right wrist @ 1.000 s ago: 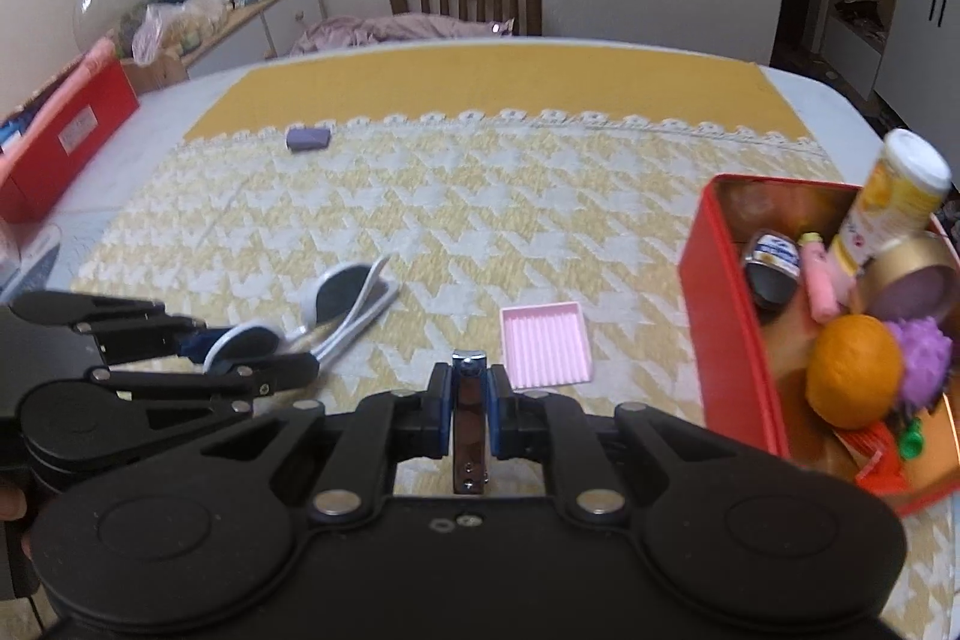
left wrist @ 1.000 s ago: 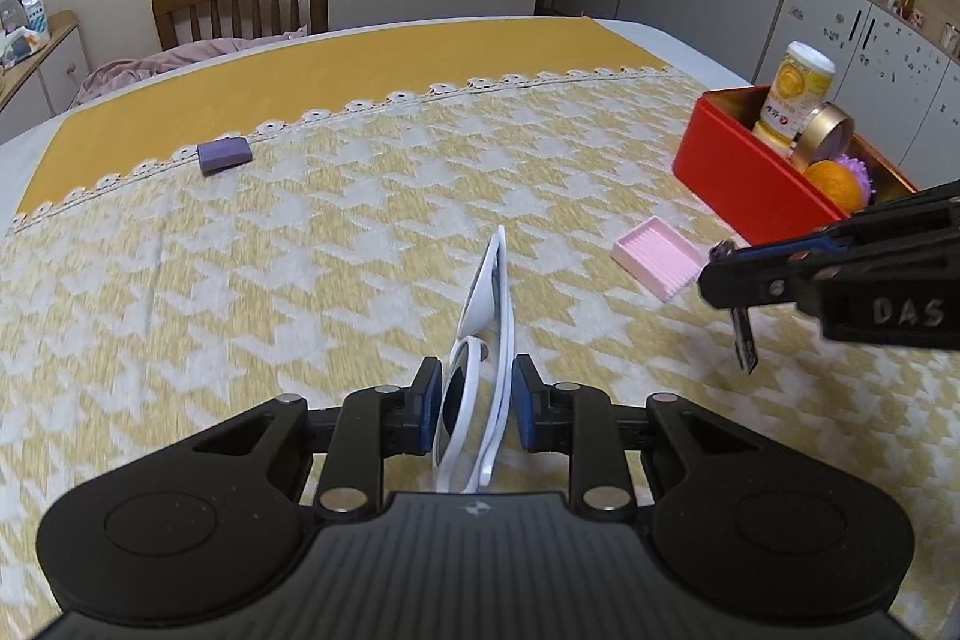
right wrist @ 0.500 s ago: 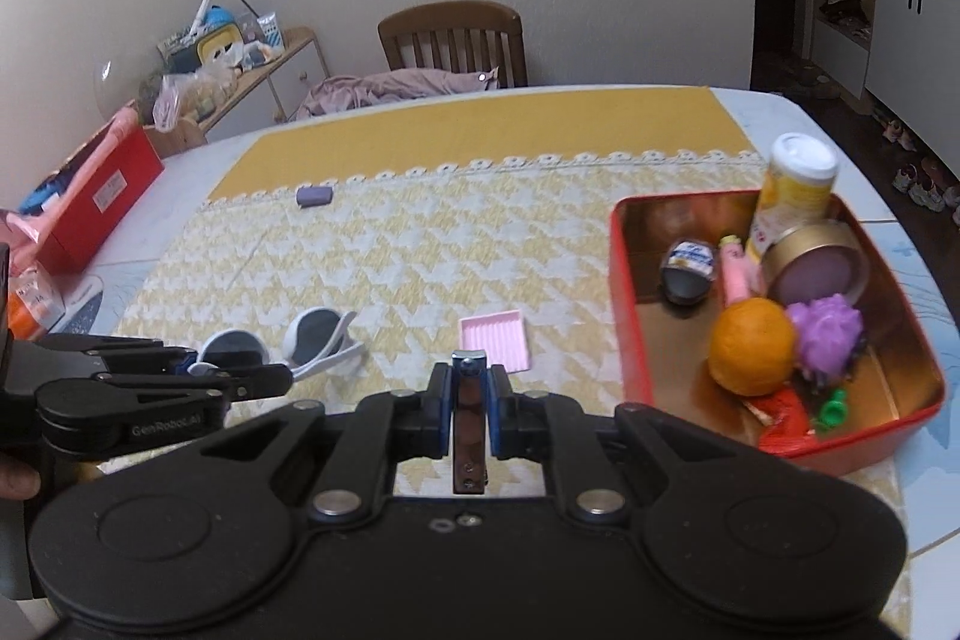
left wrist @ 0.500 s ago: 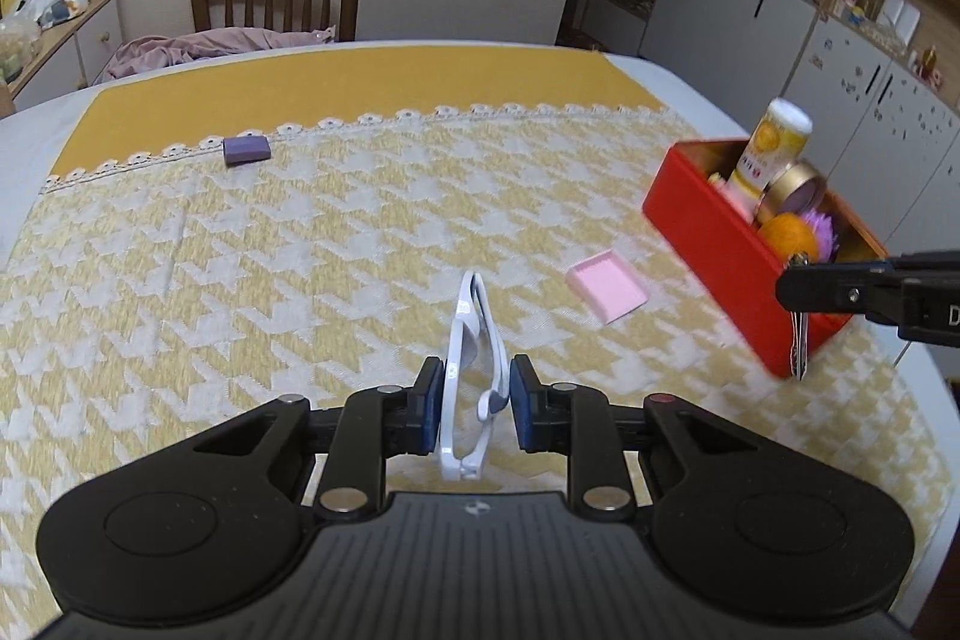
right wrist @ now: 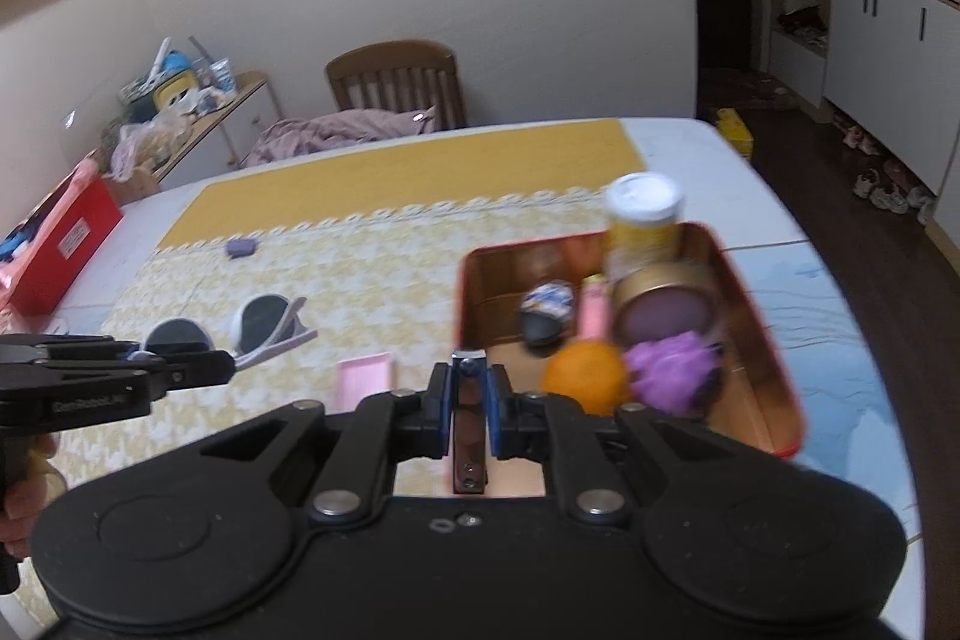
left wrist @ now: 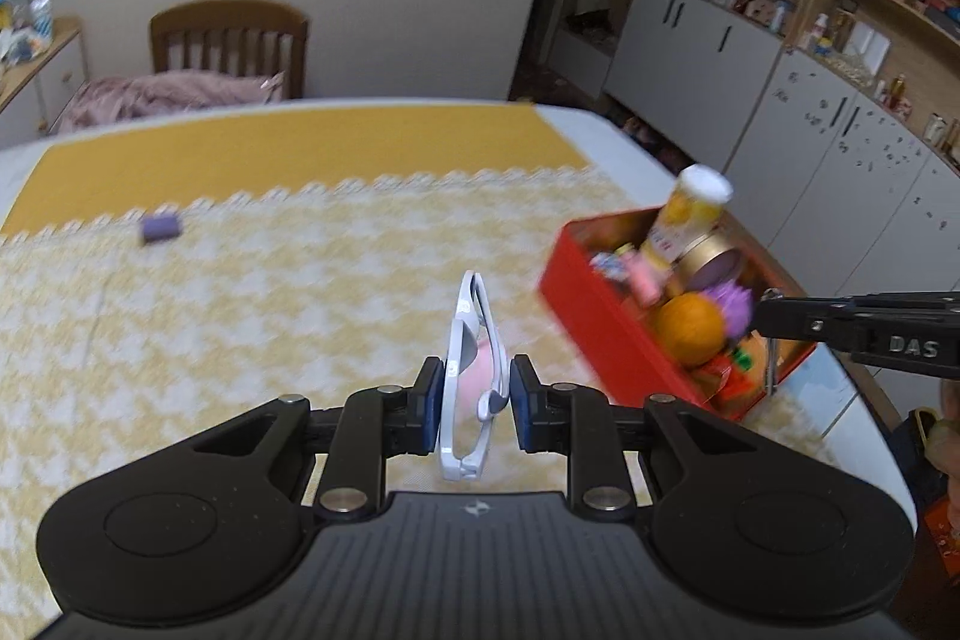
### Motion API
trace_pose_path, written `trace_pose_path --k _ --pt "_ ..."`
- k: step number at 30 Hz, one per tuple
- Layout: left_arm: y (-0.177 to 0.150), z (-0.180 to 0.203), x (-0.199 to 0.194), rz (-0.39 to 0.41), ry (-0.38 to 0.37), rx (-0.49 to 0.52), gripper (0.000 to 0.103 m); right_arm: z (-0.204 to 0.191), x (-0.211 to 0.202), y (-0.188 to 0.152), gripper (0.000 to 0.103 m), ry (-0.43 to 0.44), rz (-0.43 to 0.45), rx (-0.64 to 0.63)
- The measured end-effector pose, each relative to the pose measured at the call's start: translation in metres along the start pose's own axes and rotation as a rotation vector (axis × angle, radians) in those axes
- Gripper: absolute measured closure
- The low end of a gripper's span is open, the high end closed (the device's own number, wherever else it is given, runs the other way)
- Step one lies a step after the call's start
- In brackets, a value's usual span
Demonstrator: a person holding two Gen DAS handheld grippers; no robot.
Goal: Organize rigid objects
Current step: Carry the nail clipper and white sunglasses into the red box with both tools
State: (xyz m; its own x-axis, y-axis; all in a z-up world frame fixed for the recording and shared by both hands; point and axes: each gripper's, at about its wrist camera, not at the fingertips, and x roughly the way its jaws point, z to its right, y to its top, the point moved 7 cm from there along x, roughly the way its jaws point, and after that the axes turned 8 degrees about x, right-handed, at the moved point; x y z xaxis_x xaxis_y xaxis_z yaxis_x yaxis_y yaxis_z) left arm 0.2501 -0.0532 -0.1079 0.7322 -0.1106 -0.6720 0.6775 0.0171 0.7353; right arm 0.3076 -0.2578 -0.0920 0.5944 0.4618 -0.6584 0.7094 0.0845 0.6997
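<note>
My left gripper is shut on white sunglasses, holding them edge-on above the yellow patterned tablecloth. In the right wrist view the left gripper reaches in from the left with the sunglasses sticking out of it. My right gripper is shut on a small flat metal bar, near the front left corner of the red tin box. From the left wrist the right gripper hangs over the box, and the bar dangles below it.
The box holds a yellow bottle, a gold round tin, an orange, a purple puff and a few small items. A pink tray and a purple block lie on the cloth. A chair stands behind the table.
Both grippers have risen and swung right toward the red box. The sunglasses are higher off the cloth, and the right gripper with its metal bar now hangs over the box.
</note>
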Motion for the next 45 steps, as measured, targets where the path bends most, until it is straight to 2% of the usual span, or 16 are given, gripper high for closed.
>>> trace_pose_path --k 10,17,29,38,45 --pt "0.049 0.069 0.029 0.047 -0.045 0.083 0.081 0.066 -0.001 0.023 0.093 -0.06 0.025 0.003" --pt "0.069 0.099 0.063 0.03 -0.051 0.119 0.081 0.093 0.004 0.027 0.093 -0.068 0.015 -0.004" --pt "0.068 0.117 0.121 -0.034 -0.001 0.153 0.081 0.106 0.027 0.016 0.093 -0.021 -0.078 -0.08" --pt "0.064 0.128 0.146 -0.076 -0.028 0.153 0.08 0.103 0.041 0.0 0.093 0.014 -0.163 -0.166" --pt "0.059 0.131 0.159 -0.109 -0.026 0.157 0.08 0.107 0.049 -0.003 0.092 0.023 -0.186 -0.158"
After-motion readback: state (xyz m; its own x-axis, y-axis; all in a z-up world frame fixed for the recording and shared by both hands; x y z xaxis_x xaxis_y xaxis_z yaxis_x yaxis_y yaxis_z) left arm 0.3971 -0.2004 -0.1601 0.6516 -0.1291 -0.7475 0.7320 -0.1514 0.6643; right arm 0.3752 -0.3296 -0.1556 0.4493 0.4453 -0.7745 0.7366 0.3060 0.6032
